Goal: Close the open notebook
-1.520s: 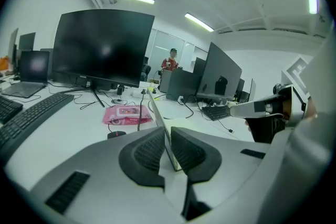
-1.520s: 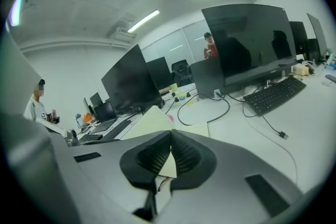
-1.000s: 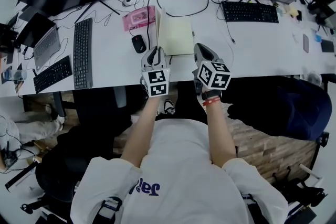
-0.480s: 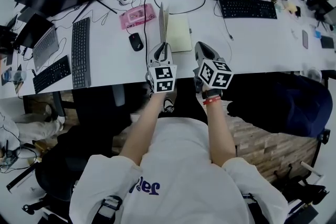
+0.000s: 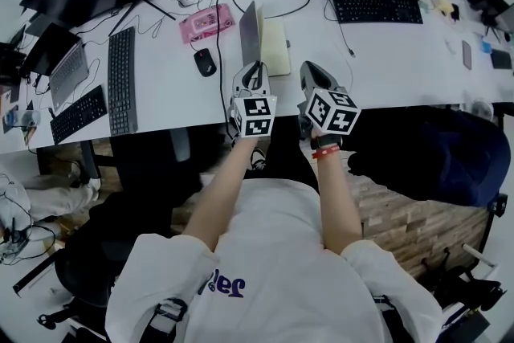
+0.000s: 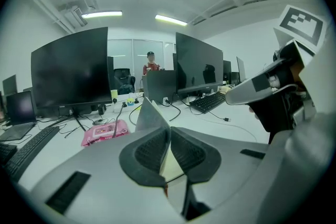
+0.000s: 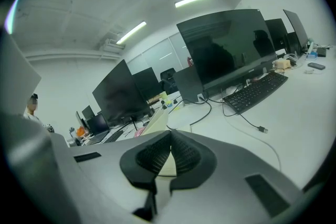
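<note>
Between the ribbed black pads (image 6: 149,152) of the left gripper (image 6: 169,131), the near edge of the notebook cover (image 6: 149,117) is pinched. The jaws stand almost together, with only that thin board between them. The pads hide the exact spot where they bite, and only a sliver of cream page (image 6: 172,168) shows in the gap below.

The right gripper (image 7: 170,135) has its jaws pressed tip to tip with nothing between them. Through the slit under them shows a bit of the same page, and the raised cover rises beyond.

From the head view, the notebook (image 5: 278,48) lies close to the desk's (image 5: 393,60) near edge, just ahead of both grippers. Its long axis runs from that edge toward the far edge. The cover stands roughly upright along the page's left side, hinged there, with its grey outer face turned toward the desk's left end. How far it leans over the page is hard to judge.

The left gripper's cube covers the cover's near corner. The right gripper hovers beside the notebook's near right corner, and whether it touches cannot be told.

A black mouse (image 5: 206,62) lies just left of the notebook. A pink packet (image 5: 207,22) lies farther toward the far edge. The monitors along the far edge are cut off by the frame.
</note>
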`<state>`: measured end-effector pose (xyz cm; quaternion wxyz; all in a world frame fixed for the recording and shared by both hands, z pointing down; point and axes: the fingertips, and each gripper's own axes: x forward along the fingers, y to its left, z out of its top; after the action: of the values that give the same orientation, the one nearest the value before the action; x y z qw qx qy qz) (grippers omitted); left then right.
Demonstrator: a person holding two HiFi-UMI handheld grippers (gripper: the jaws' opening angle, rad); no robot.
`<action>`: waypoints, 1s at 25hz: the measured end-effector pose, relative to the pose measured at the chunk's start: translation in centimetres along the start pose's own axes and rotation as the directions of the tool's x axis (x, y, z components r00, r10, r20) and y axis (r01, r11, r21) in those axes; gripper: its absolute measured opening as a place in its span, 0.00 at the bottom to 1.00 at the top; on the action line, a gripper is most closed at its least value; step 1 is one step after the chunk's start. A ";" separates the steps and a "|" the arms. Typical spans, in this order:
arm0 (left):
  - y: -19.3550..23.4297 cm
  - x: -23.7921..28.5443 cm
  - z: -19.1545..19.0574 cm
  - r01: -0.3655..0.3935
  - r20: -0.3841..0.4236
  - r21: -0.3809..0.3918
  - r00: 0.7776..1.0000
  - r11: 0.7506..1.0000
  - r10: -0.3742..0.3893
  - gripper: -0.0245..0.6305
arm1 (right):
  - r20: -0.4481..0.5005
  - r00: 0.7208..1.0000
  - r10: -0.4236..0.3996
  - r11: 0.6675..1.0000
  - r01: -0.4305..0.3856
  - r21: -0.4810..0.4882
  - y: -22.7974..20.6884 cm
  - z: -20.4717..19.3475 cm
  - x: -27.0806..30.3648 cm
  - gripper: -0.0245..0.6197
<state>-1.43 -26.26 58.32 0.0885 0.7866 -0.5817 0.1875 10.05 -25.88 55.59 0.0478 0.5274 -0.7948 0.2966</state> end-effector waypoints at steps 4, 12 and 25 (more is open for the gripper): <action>-0.9 0.6 -0.2 0.014 -0.006 0.007 1.000 1.000 -0.014 0.11 | 0.004 1.000 -0.008 1.000 0.008 0.007 -0.6 0.0 -0.3 0.04; -2.4 1.5 -0.7 0.043 -0.021 0.024 0.999 0.999 -0.042 0.12 | 0.009 0.999 -0.035 0.999 0.034 0.029 -2.3 -0.4 -1.1 0.04; -4.6 3.4 -2.1 0.056 -0.048 0.064 0.997 0.996 -0.053 0.13 | -0.005 0.999 -0.053 0.997 0.053 0.058 -4.0 -1.2 -1.1 0.04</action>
<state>3.40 -27.11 61.92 0.0814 0.8000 -0.5514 0.2221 13.68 -25.44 57.81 0.0415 0.5490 -0.7715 0.3189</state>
